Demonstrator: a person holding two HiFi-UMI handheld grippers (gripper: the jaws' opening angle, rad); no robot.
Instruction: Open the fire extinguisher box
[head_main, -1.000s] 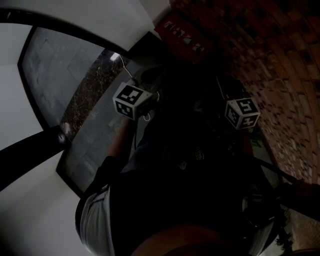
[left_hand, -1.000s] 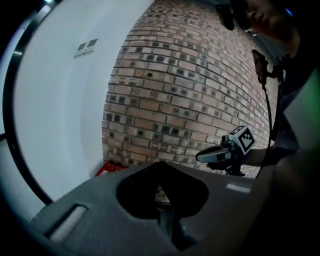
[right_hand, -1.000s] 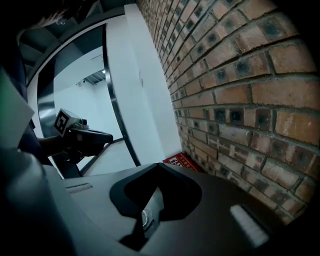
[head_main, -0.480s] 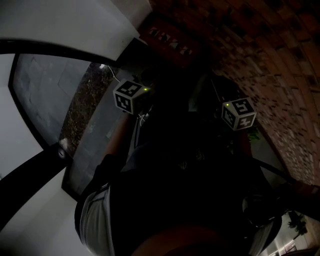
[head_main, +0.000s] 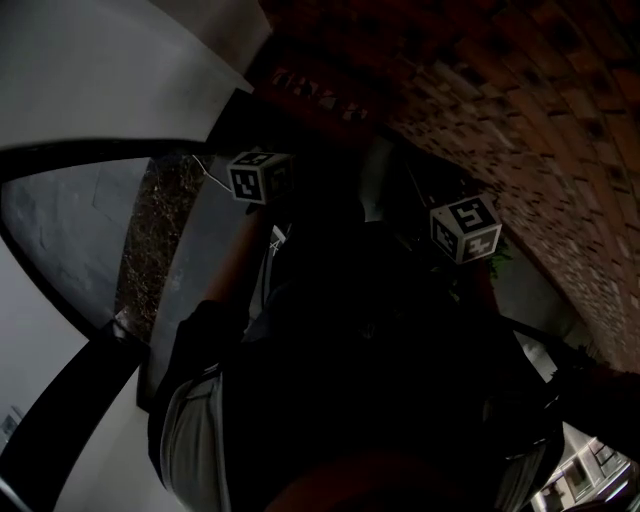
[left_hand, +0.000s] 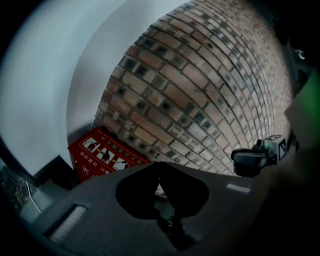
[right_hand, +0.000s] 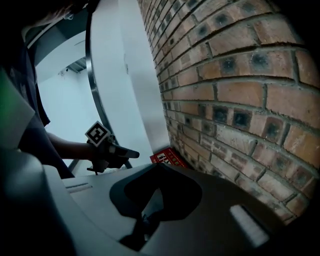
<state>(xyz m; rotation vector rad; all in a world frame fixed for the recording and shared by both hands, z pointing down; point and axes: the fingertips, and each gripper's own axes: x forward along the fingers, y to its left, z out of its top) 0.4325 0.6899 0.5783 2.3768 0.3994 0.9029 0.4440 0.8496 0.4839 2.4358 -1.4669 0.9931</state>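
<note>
- A white wall (left_hand: 40, 85) fills the left and meets a brick wall (left_hand: 200, 75) in a dim corner; no counter is in sight.
- The red fire extinguisher box (left_hand: 107, 157), pictograms on its face, sits low at the foot of the bricks in that corner and appears unopened.
- The left gripper (left_hand: 159, 172), clenched on nothing, points toward the box but is well apart from it.
- The right gripper (right_hand: 159, 167), jaws likewise together and empty, hangs close to the brickwork, farther from the box.
- The step in hand looks like the approach. The next move likely calls for finding the box's lid edge or latch, which no view shows clearly.
</note>
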